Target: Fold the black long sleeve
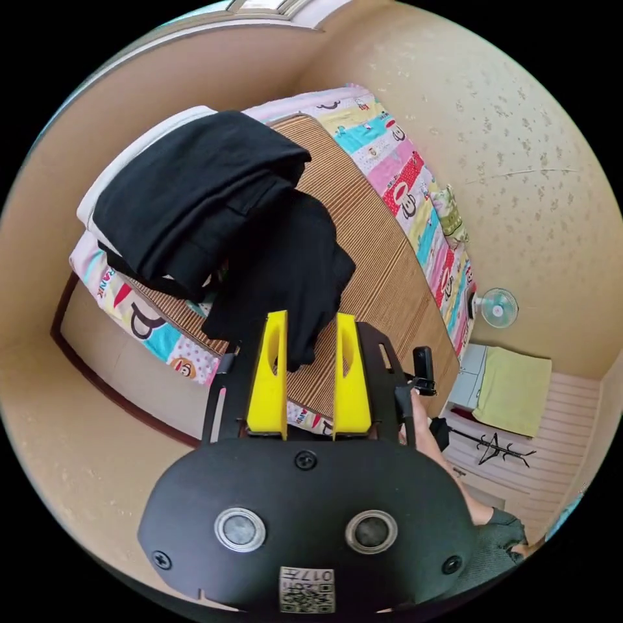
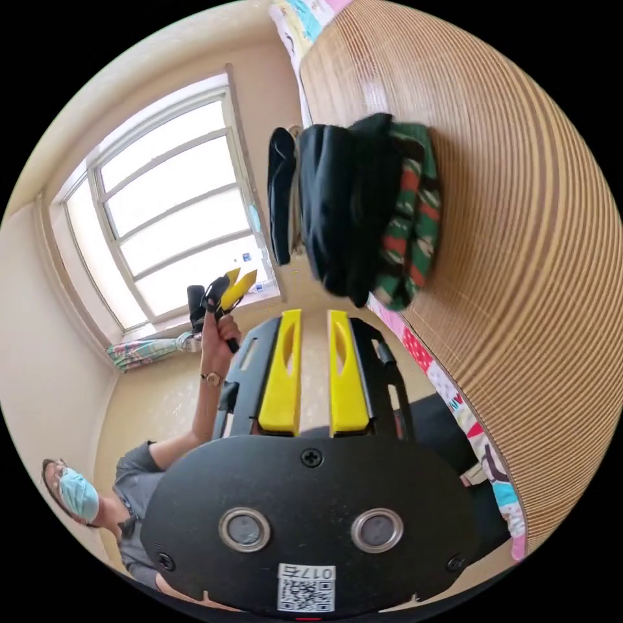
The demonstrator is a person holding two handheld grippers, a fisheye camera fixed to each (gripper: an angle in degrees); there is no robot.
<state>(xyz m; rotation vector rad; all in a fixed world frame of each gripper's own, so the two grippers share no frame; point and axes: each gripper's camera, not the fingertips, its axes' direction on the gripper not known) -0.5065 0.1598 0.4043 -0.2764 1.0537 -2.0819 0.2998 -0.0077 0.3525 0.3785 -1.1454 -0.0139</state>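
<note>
Black long sleeve (image 1: pixel 195 195) lay folded on the striped mat (image 1: pixel 389 259) of the bed (image 1: pixel 415 188), just beyond the left gripper (image 1: pixel 311 324). Both grippers' jaws stood parted, holding nothing. Right gripper (image 2: pixel 310 321) pointed below a stack of clothes (image 2: pixel 363 207).

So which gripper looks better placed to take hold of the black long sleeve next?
Probably the left. In its own view, the left gripper is open with its yellow fingers either side of a hanging fold of the black long sleeve. The right gripper, also open, has bare wall between its fingers.
</note>
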